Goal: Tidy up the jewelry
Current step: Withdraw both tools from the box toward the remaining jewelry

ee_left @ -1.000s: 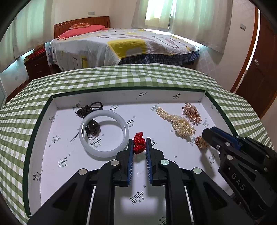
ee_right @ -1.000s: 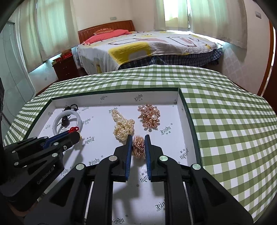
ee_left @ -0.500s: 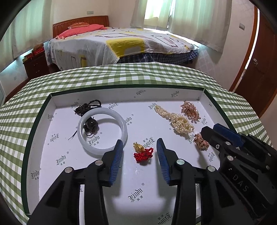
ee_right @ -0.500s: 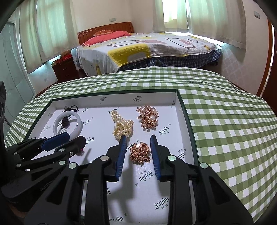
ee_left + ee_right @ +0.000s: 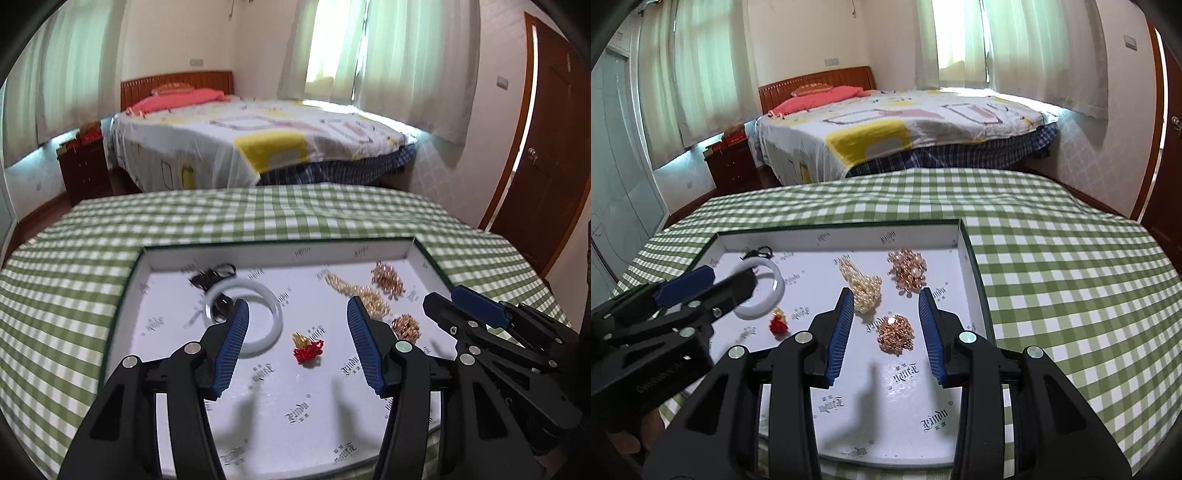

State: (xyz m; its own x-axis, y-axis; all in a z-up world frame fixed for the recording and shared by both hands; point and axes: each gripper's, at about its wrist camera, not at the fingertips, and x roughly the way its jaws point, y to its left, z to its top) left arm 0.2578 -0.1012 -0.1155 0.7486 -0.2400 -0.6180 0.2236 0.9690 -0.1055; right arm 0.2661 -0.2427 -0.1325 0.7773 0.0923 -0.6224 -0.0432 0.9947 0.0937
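Observation:
A shallow white tray [image 5: 280, 253] [image 5: 964, 254] holds the jewelry. A red and gold ornament [image 5: 307, 349] [image 5: 778, 324] lies on its floor in front of my open, empty left gripper [image 5: 297, 317]. A rose-gold chain pile [image 5: 895, 333] [image 5: 405, 327] lies between the tips of my open, empty right gripper [image 5: 886, 301]. A white jade bangle [image 5: 258, 321] [image 5: 764, 291], a black cord piece [image 5: 214, 275], a pearl strand [image 5: 862, 282] [image 5: 356, 291] and a rose-gold pearl brooch [image 5: 908, 271] [image 5: 388, 278] lie further back.
The tray sits on a table with a green checked cloth [image 5: 1071, 277] [image 5: 62, 280]. A bed [image 5: 251, 144], a dark nightstand [image 5: 83, 168] and a wooden door [image 5: 550, 155] are beyond the table. Each gripper shows in the other's view, the right gripper [image 5: 491, 314] and the left gripper [image 5: 687, 291].
Both grippers opened and let go: the left released the red ornament, the right the rose-gold chain pile. Both then pulled back and up from the tray.

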